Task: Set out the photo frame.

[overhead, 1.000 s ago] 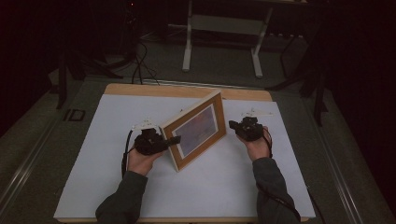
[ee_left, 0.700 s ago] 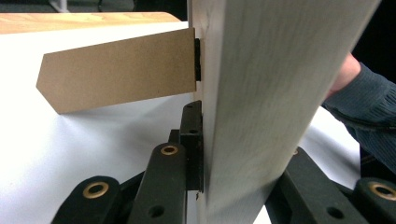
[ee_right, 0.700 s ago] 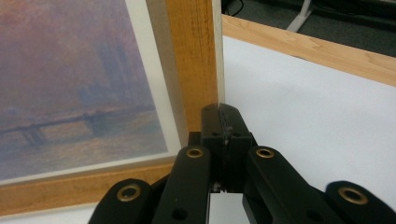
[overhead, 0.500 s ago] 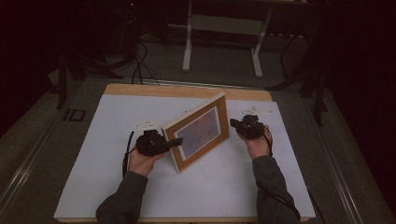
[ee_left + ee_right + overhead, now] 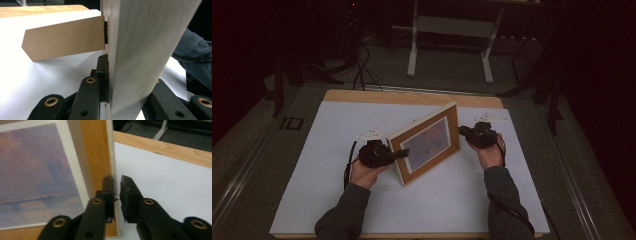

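A wooden picture frame (image 5: 427, 145) with a hazy purple print (image 5: 37, 170) stands upright on the white tabletop (image 5: 337, 200), propped by a brown cardboard easel back (image 5: 65, 37). My left gripper (image 5: 404, 154) is shut on the frame's left edge (image 5: 140, 50), with a pad pressed against each face. My right gripper (image 5: 462, 131) is at the frame's right edge (image 5: 95, 152). Its jaws have just been opening. In the right gripper view (image 5: 117, 187) the thin pale side of the frame lies between them, with a gap on the back side.
A wooden table edge (image 5: 412, 97) borders the far side of the white sheet. Beyond it on the dark floor are a metal stand's legs (image 5: 447, 45) and cables (image 5: 362, 65). A person's blue-grey sleeve (image 5: 195, 57) shows past the frame.
The right gripper's jaws have parted slightly at the frame's right edge. Both hands and the frame have kept their places.
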Action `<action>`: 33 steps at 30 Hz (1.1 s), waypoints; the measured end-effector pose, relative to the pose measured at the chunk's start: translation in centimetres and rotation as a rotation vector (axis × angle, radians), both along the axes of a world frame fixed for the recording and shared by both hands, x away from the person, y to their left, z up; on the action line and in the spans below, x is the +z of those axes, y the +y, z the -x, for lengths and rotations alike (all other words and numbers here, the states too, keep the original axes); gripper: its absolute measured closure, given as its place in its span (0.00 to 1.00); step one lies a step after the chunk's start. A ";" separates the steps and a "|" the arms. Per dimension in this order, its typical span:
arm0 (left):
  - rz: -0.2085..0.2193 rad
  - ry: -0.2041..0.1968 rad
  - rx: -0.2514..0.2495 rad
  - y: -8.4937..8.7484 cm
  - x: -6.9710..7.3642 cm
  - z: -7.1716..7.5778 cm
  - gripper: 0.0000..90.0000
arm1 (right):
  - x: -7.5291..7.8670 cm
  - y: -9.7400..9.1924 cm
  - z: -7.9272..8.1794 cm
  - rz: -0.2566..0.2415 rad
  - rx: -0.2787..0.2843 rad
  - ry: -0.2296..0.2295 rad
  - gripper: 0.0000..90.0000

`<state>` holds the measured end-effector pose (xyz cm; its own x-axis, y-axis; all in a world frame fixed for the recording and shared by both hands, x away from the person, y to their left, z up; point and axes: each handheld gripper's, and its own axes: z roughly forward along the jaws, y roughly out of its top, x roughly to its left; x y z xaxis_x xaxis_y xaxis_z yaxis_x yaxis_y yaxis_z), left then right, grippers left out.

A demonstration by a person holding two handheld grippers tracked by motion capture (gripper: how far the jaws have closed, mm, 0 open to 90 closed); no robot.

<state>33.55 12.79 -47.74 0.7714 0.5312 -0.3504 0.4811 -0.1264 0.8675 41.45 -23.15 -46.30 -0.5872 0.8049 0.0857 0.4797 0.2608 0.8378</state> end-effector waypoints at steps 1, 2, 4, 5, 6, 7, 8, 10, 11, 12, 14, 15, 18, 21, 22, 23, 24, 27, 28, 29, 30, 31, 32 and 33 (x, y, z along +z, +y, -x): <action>0.000 -0.001 -0.002 0.0 0.0 0.0 0.84 | 0.1 0.0 0.0 -0.006 0.011 -0.004 0.84; 0.000 -0.001 -0.002 0.0 0.0 0.0 0.84 | 0.2 -0.1 0.1 -0.006 0.020 -0.007 0.81; 0.000 -0.001 -0.003 0.0 0.0 0.0 0.85 | 0.2 -0.1 0.1 -0.007 0.025 -0.008 0.80; 0.001 -0.001 -0.005 0.0 0.0 0.0 0.84 | 0.3 -0.1 0.1 -0.010 0.043 -0.015 0.77; 0.001 -0.001 -0.005 0.0 0.0 0.0 0.84 | 0.4 -0.2 0.1 -0.009 0.049 -0.018 0.75; 0.003 0.001 -0.007 0.0 0.0 0.0 0.84 | 0.5 -0.2 0.2 -0.012 0.055 -0.018 0.74; 0.005 0.002 -0.009 0.0 -0.1 -0.1 0.84 | 0.5 -0.2 0.2 -0.011 0.063 -0.021 0.74; 0.006 0.001 -0.011 0.0 -0.1 -0.1 0.84 | 0.7 -0.2 0.2 -0.006 0.071 -0.024 0.73; 0.006 0.001 -0.011 0.0 -0.1 -0.1 0.84 | 0.7 -0.2 0.2 -0.006 0.071 -0.024 0.73; 0.006 0.001 -0.013 0.0 -0.1 -0.1 0.84 | 0.8 -0.2 0.3 -0.005 0.076 -0.026 0.72; 0.007 0.001 -0.015 0.0 -0.1 -0.1 0.84 | 0.9 -0.2 0.3 -0.003 0.079 -0.026 0.72; 0.007 0.001 -0.016 0.0 -0.1 -0.1 0.84 | 1.1 -0.2 0.2 0.001 0.083 -0.029 0.71; 0.009 0.003 -0.018 0.0 -0.1 -0.1 0.84 | 1.3 -0.2 0.2 0.004 0.088 -0.027 0.71; 0.008 0.003 -0.020 0.0 -0.1 -0.1 0.84 | 1.5 -0.3 0.1 0.011 0.093 -0.026 0.70; 0.009 0.004 -0.024 0.0 -0.1 -0.1 0.84 | 1.5 -0.3 0.0 0.012 0.097 -0.024 0.70; 0.011 0.005 -0.025 0.0 -0.1 -0.1 0.84 | 1.6 -0.3 0.0 0.013 0.098 -0.022 0.69; 0.012 0.005 -0.026 -0.1 -0.1 -0.1 0.84 | 1.7 -0.3 -0.1 0.011 0.105 -0.022 0.68; 0.010 0.004 -0.031 -0.1 -0.1 -0.1 0.84 | 1.9 -0.2 -0.2 0.011 0.129 -0.025 0.66; 0.011 0.003 -0.032 -0.1 -0.1 -0.1 0.84 | 1.9 -0.2 -0.2 0.011 0.129 -0.025 0.66; 0.011 0.002 -0.034 -0.1 -0.1 -0.1 0.84 | 2.0 0.0 -0.2 0.011 0.138 -0.028 0.65; 0.011 0.002 -0.035 -0.2 -0.1 -0.1 0.84 | 2.0 0.0 -0.2 0.011 0.138 -0.028 0.65; 0.011 0.002 -0.038 -0.2 -0.1 -0.1 0.84 | 2.1 0.0 -0.3 0.010 0.140 -0.028 0.64; 0.011 0.002 -0.041 -0.2 -0.1 -0.1 0.84 | 2.3 0.1 -0.4 0.011 0.141 -0.030 0.62; 0.011 0.002 -0.042 -0.2 -0.1 0.0 0.84 | 2.5 0.1 -0.5 0.011 0.138 -0.029 0.60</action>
